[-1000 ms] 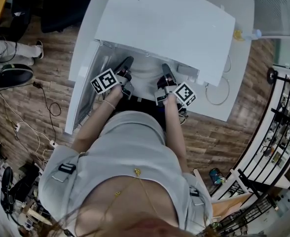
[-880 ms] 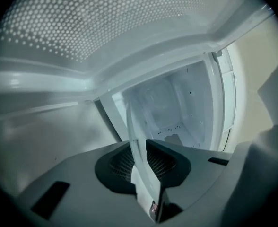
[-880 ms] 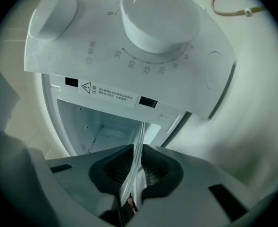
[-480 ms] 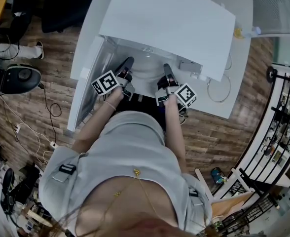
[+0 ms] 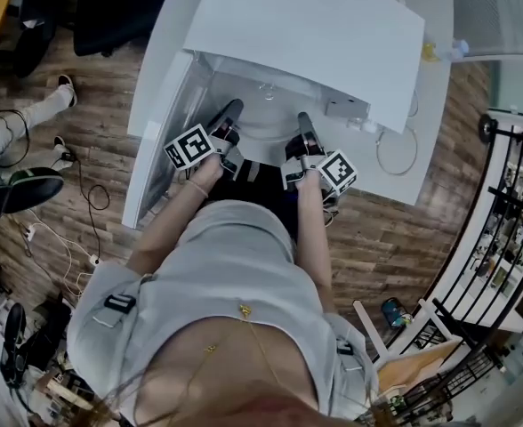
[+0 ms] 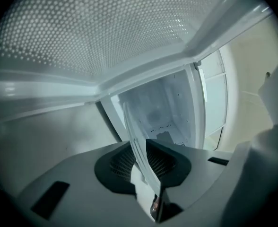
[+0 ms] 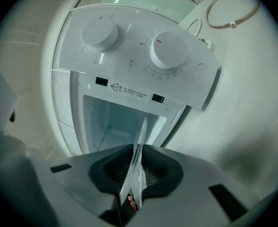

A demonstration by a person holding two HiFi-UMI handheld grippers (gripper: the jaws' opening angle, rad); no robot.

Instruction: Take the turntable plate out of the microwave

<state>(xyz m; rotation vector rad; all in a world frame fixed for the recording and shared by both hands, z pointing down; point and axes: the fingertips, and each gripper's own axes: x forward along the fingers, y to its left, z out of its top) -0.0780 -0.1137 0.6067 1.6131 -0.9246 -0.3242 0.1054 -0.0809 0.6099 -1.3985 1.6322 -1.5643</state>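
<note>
While the turntable plate (image 6: 136, 145) sat at the mouth of the microwave (image 5: 306, 34), partly inside the cavity, we judged the lifting-out step to be in hand. The left tool (image 5: 229, 114) and the right tool (image 5: 303, 124) each clamped an opposite rim of the glass. Next, we reckoned, both would need to draw back evenly, clear of the open door (image 5: 150, 140).

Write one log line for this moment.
plate: at microwave opening | left gripper: shut on plate | right gripper: shut on plate
</note>
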